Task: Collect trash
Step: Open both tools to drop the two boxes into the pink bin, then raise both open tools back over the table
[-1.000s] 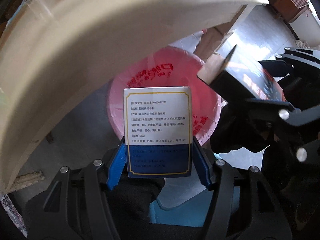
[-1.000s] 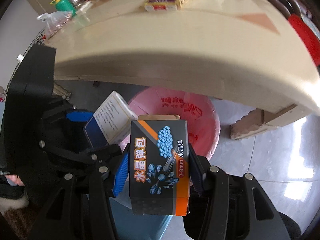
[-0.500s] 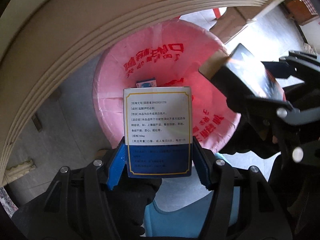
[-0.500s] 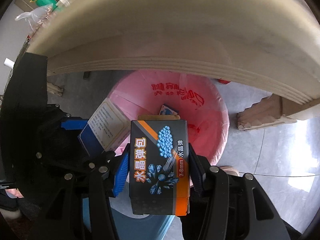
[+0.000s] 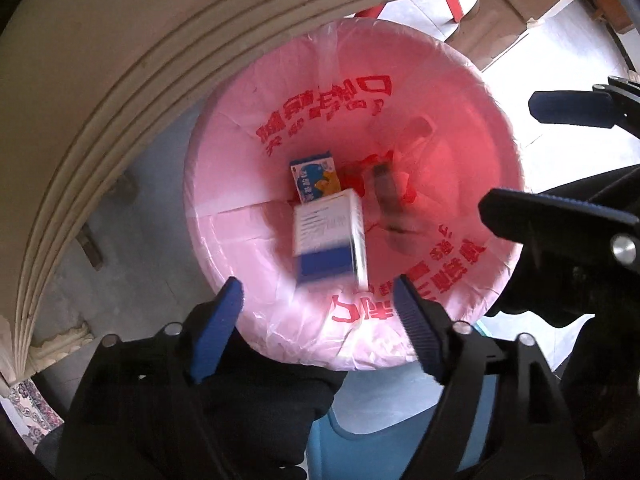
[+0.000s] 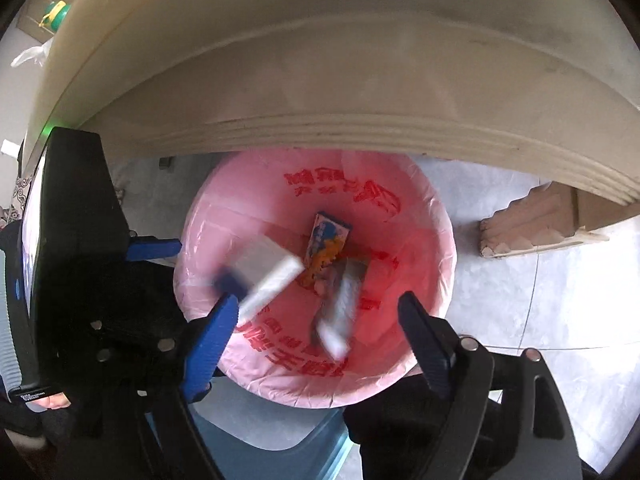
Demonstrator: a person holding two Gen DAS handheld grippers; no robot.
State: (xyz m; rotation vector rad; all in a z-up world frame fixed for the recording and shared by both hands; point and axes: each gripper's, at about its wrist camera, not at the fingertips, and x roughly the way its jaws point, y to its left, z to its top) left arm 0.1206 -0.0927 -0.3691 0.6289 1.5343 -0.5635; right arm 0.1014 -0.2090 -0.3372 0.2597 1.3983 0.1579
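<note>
A trash bin lined with a pink bag point(image 5: 248, 264) point(image 6: 416, 216) stands on the floor under the table edge. My left gripper point(image 5: 316, 312) is open above it; the white-and-blue medicine box point(image 5: 328, 240) point(image 6: 260, 272) is blurred, falling into the bin. My right gripper point(image 6: 316, 320) is open too; the black box point(image 5: 386, 188) point(image 6: 340, 304) is blurred, falling inside the bin. A small blue-and-orange carton point(image 5: 316, 176) point(image 6: 326, 244) lies at the bin's bottom. The right gripper's fingers point(image 5: 560, 216) show at the right of the left wrist view.
The cream table edge point(image 5: 100, 100) point(image 6: 360, 100) curves over the bin. A blue plastic stool point(image 5: 384, 432) point(image 6: 272, 432) sits below the grippers. A carved table leg point(image 6: 532, 224) stands right of the bin on grey floor tiles.
Both grippers have opened and let go of their boxes, which now fall into the bin. Both moved closer over the bin.
</note>
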